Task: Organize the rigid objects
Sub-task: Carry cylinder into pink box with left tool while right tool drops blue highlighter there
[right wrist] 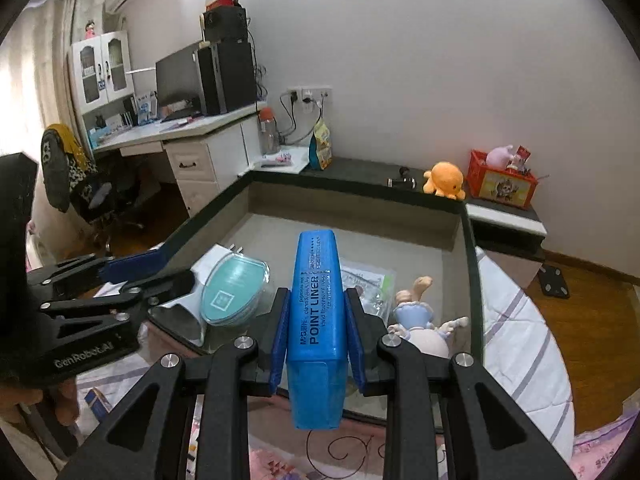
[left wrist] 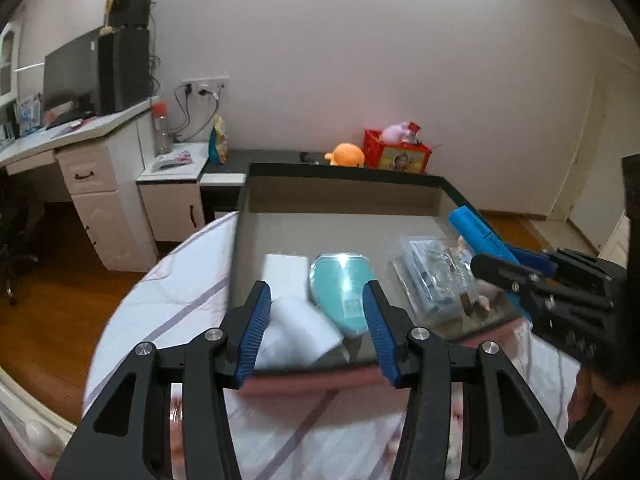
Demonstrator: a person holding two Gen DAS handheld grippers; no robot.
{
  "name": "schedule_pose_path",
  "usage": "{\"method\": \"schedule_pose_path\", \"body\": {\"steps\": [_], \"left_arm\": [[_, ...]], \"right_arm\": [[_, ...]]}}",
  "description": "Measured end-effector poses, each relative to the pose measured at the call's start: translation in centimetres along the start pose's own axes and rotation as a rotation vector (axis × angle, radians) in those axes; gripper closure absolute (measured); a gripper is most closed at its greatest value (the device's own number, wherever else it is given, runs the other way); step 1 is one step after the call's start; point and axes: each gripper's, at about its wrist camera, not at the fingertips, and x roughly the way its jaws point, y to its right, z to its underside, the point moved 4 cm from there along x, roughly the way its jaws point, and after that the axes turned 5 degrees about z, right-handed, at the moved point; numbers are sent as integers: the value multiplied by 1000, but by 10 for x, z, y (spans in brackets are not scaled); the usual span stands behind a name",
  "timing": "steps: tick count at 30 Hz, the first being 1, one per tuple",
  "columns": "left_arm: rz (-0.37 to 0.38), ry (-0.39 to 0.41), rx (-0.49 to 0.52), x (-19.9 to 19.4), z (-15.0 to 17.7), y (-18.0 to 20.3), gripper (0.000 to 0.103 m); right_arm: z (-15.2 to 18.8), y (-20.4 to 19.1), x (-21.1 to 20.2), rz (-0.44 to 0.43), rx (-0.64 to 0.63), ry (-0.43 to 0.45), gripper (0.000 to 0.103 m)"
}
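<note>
A: Identify the support surface.
B: A bed with a white, purple-striped cover. A shallow tray with a dark rim rests directly on it, over a pink patterned patch at the near edge.
A: Tray contents?
B: On its floor: a white adapter, a teal oval case tilted against it, a clear packet and a doll, lying down.

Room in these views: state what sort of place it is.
Probably a home bedroom with a study corner: striped bedding under the box, a desk with a monitor, and a plush toy by the wall.
</note>
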Motion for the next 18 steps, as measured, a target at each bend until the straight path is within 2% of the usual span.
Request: {"method": "schedule_pose_path", "body": {"steps": [1,3,8,11,14,16,18], "left_arm": [[-15,3,-6,-8,4,-3,45],[-67,21,5,-26,14,-13,26],[-268,24,-5,-49,46,-40,12],[-304,-25,-53,-40,59,-57,11],[-275,-103,-79,-18,69,-66,11],[-271,-149,-84,-6,72,-68,19],[-246,-170,-98,-2,73,-72,38]], "right_arm": [[-1,-1,-4,-7,1,11,77],[0,-3,-10,-8,-10,16,77],[0,-3,-20,-14,-4,35,77],[0,-4,-20,-18,-6,31,77],[-1,-5,-19,-22,-7,27,77],[0,-6,-19,-20,-9,24,77],[0,-6,-19,-19,-9,22,77]]}}
